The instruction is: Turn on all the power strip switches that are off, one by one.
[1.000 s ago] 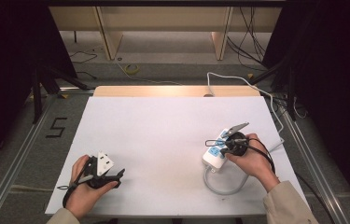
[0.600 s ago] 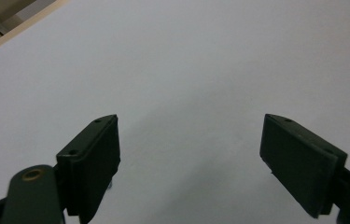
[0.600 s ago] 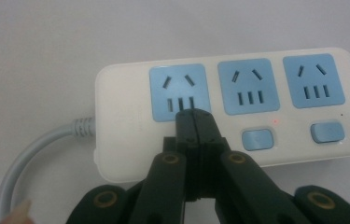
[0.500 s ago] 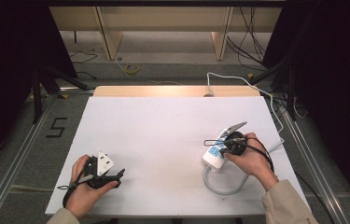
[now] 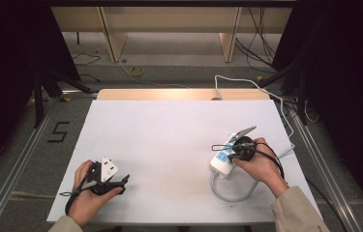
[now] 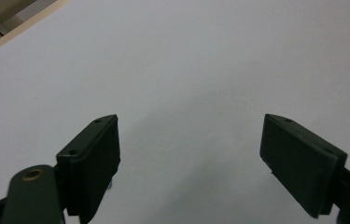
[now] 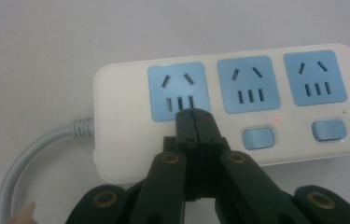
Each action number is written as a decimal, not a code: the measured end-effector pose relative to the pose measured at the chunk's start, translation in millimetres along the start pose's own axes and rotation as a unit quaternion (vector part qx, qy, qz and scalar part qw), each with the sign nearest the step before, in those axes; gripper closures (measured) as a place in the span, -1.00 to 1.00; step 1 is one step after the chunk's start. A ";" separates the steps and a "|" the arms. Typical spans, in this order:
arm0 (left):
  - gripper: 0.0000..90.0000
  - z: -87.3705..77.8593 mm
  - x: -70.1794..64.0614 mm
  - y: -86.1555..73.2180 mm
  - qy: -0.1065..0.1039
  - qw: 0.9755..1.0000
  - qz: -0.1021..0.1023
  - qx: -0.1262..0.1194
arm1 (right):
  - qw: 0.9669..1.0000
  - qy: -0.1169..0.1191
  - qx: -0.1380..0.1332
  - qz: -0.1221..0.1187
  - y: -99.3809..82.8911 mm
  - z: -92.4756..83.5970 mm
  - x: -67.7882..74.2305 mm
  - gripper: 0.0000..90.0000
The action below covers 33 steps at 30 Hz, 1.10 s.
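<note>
White plastic with three blue socket faces: your power strip (image 7: 231, 105) lies flat on the right side of the bench (image 5: 169, 135), its grey cord (image 7: 21, 163) curling back toward you. A small red light glows between the two blue switches you can see in the right gripper view. A third switch, if there is one, would sit under the tips.

Your right gripper (image 7: 194, 116) has its jaws pressed fully together, holding nothing, with the tips resting at the lower edge of the socket face nearest the cord. Whether they actually bear down on the strip, I cannot tell.

Over the last second your right hand (image 5: 259, 164) has shifted only slightly, inward along the strip, so this reads as settling the tips into place rather than a fresh move. My guess is you are pressing or about to press something there.

Your left gripper (image 6: 189, 154) is well apart from the strip, at the near left of the bench, jaws spread wide and empty over bare white surface. It has not moved.
</note>
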State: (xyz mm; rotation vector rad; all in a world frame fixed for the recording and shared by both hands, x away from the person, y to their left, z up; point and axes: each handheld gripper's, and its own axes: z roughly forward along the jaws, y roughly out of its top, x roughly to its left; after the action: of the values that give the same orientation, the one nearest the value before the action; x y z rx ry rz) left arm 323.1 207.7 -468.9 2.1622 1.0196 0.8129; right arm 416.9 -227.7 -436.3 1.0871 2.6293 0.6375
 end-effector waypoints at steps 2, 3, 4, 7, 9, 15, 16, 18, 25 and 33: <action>-0.56 -0.1 0.3 0.1 0.000 1.000 0.003 0.001 | 1.000 -0.001 0.001 -0.001 0.2 0.2 0.2 1.00; -0.56 0.0 0.1 0.2 0.000 1.000 0.002 0.001 | 1.000 -0.002 0.001 -0.001 0.2 0.4 0.3 1.00; -0.56 0.1 -0.1 0.1 0.000 1.000 0.001 0.000 | 1.000 -0.002 0.002 -0.002 0.3 0.4 0.4 1.00; -0.56 -0.1 0.1 0.3 0.000 1.000 0.003 0.001 | 1.000 -0.002 0.003 -0.002 0.3 0.7 0.3 1.00; -0.56 0.0 0.1 0.3 0.001 1.000 0.003 0.001 | 1.000 -0.001 0.003 -0.002 0.2 0.9 0.3 1.00; -0.55 0.2 0.2 0.5 0.000 1.000 0.004 0.001 | 1.000 0.001 0.002 0.000 -0.3 1.8 -0.3 1.00; -0.56 0.2 0.1 0.5 0.000 1.000 0.004 0.001 | 1.000 0.001 0.000 0.001 -0.6 2.1 -0.5 1.00; -0.56 0.3 0.2 0.5 0.000 1.000 0.004 0.001 | 1.000 0.000 -0.003 0.004 -1.0 2.3 0.0 1.00; -0.56 0.4 0.1 0.4 0.001 1.000 0.004 0.001 | 1.000 0.002 -0.003 0.008 -1.6 3.4 -0.6 1.00; -0.55 0.0 -0.1 0.7 0.000 1.000 0.006 0.001 | 1.000 0.001 -0.003 0.009 -2.1 3.4 -0.3 1.00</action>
State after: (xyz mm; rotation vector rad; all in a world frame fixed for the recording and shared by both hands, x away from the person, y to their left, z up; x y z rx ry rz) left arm 323.3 207.3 -468.4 2.1724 1.0099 0.8182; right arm 417.1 -228.2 -440.3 1.1114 2.6202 0.6508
